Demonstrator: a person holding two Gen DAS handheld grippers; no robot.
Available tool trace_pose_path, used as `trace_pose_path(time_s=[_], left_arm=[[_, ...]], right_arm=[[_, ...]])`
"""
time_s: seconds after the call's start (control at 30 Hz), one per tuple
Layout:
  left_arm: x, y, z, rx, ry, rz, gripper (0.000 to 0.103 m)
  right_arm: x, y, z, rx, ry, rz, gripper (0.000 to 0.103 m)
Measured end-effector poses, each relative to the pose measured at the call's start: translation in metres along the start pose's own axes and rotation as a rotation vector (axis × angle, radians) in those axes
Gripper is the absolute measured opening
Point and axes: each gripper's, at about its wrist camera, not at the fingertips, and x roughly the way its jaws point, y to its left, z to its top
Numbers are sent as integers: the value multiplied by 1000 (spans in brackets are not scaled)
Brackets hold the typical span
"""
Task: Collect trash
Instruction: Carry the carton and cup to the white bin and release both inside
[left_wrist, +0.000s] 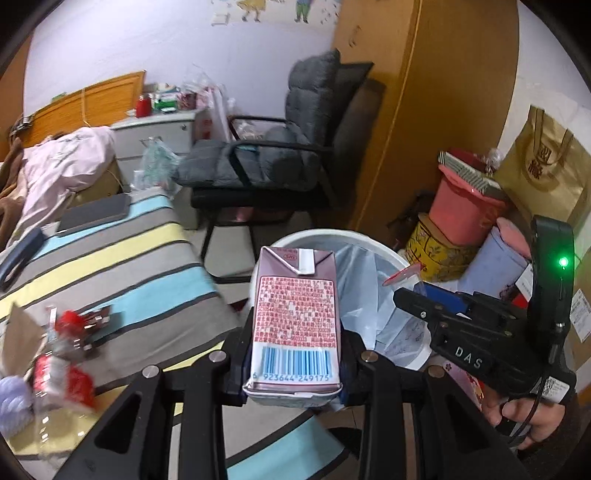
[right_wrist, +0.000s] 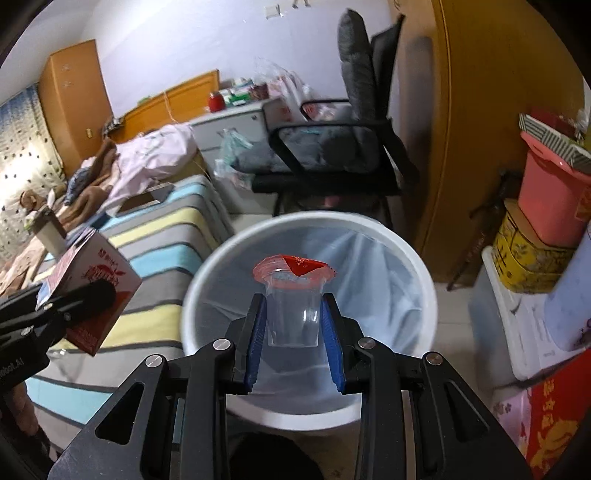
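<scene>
Gripping drink carton (left_wrist: 295, 317) in left claw (left_wrist: 295, 369), clear cup (right_wrist: 293, 310) in right claw (right_wrist: 293, 332), above bin (right_wrist: 207, 266)

A bed with a striped cover (left_wrist: 122, 254) of grey, blue and yellow runs along the left, with a dark tablet (left_wrist: 96, 214) lying flat on it and a rumpled pink quilt (left_wrist: 62, 166) heaped toward the wooden headboard (left_wrist: 92, 99). Beside the bed stands a grey drawer cabinet (left_wrist: 159, 136) crowded on top with small items, a red jar (left_wrist: 143, 105) among them. A black chair (left_wrist: 280, 158) with a thick grey cushion sits near the orange wooden door (left_wrist: 424, 110). To the right, a pink bucket (left_wrist: 465, 210) rests on a yellow patterned box (left_wrist: 439, 254), with a gold paper bag (left_wrist: 546, 166) behind them.
</scene>
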Motion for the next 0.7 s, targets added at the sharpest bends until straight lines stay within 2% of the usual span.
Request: trace_pose_path(time_s=[0.23, 0.47, 0.5, 0.57, 0.6, 0.67, 0.7], left_arm=[[37, -25, 5, 23, 51, -31, 34], [57, -29, 6, 27, 89, -28, 35], [57, -28, 6, 22, 95, -29, 36], [59, -27, 6, 19, 100, -23, 48], [59, -26, 6, 16, 99, -22, 57], [59, -25, 5, 13, 96, -27, 59], [58, -24, 4, 14, 95, -26, 59]], right_arm=[[13, -23, -2, 4, 49, -20, 32], [24, -37, -3, 3, 88, -43, 33], [25, -38, -3, 0, 94, -48, 33], [24, -38, -3, -7, 87, -63, 33], [23, -38, -3, -10, 86, -62, 36], [24, -40, -2, -11, 83, -55, 47], [23, -39, -2, -14, 78, -55, 58]])
